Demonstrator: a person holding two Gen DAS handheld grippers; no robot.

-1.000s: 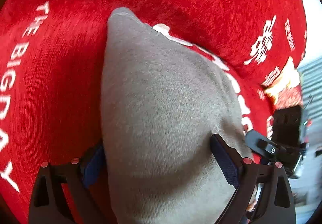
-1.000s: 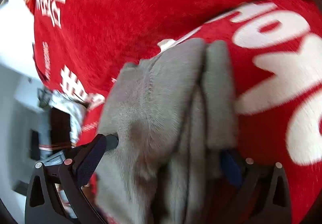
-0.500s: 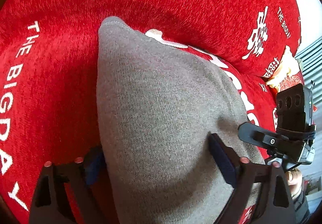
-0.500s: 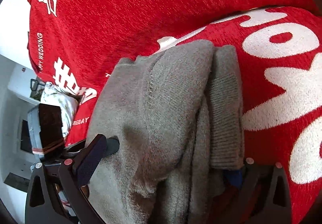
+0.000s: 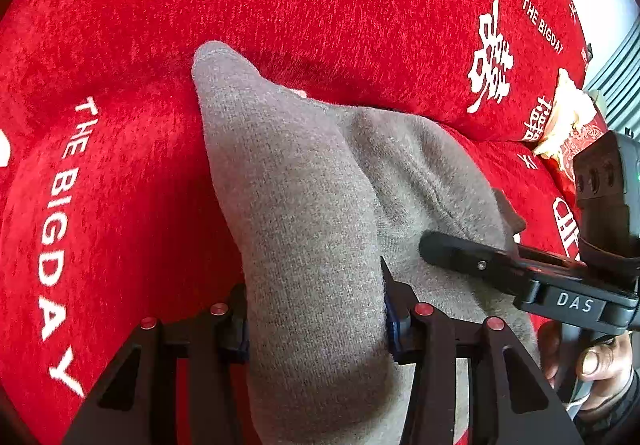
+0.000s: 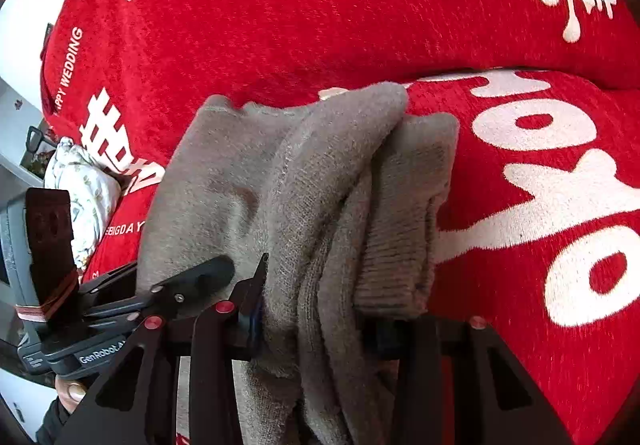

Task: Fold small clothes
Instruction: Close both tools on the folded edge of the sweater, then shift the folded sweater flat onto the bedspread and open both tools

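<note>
A grey knit garment (image 5: 304,205) lies bunched on a red cover with white lettering (image 5: 120,125). My left gripper (image 5: 314,329) has its jaws closing, and the pads squeeze a thick fold of the garment between them. In the right wrist view the same garment (image 6: 288,173) hangs in several layered folds. My right gripper (image 6: 320,321) is closing too, and its pads pinch those layers; its right pad is hidden behind the cloth. The two grippers stand side by side, close together. A black finger (image 5: 452,251) of the right one rests against the garment.
The red cover (image 6: 360,5) rises into a cushion behind the garment. A snack bag (image 5: 568,133) lies at the far right of the left wrist view. A white flowered cloth (image 6: 84,189) sits at the cover's left edge. A hand (image 5: 592,361) holds the right gripper's handle.
Both pairs of jaws have come in from wide open and now pinch the garment. Both grippers have risen, and the cloth is gathered into narrower, taller folds.
</note>
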